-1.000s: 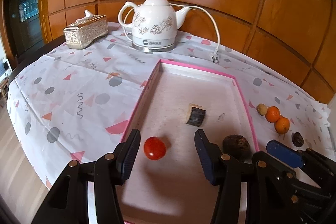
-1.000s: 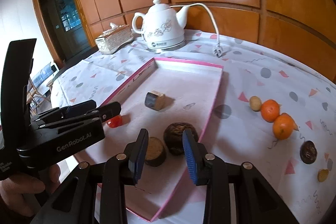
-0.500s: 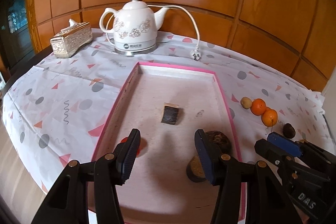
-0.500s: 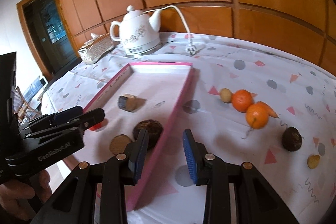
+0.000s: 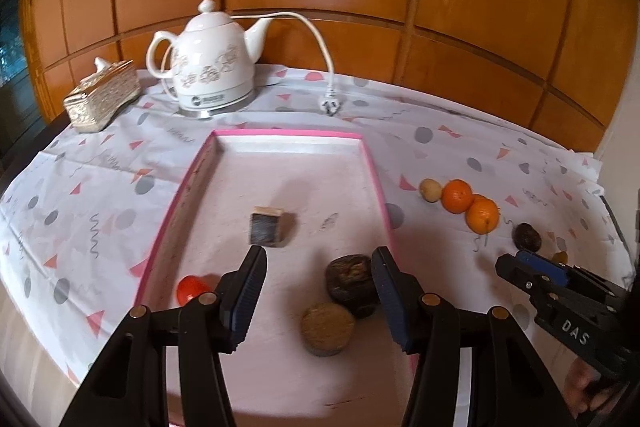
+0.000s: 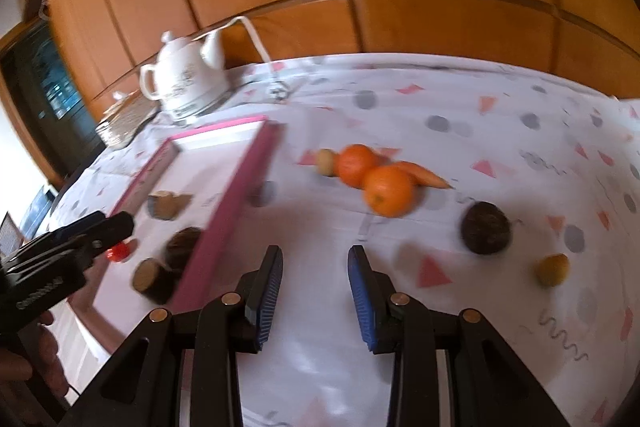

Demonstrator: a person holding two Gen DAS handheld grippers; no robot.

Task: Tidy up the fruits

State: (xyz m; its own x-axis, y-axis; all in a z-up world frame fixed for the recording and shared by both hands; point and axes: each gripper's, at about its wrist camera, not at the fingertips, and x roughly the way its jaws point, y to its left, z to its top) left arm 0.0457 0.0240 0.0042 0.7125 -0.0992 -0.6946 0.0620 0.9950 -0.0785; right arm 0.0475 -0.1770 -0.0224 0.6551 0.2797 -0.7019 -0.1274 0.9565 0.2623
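patterned tablecloth [image 6: 460, 99], right gripper [image 6: 314, 291] jaws spread and empty, oranges [image 6: 388, 190] beyond them, left gripper [image 5: 318, 293] jaws spread above tray [image 5: 280, 135]

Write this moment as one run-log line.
left gripper: open, empty, above tray | right gripper: open, empty, above tablecloth | oranges: outside tray

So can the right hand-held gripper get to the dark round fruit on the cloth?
Probably yes. The right hand-held gripper is open and empty, and the dark round fruit sits alone on the tablecloth, ahead and to the right in its view, with bare cloth between them.
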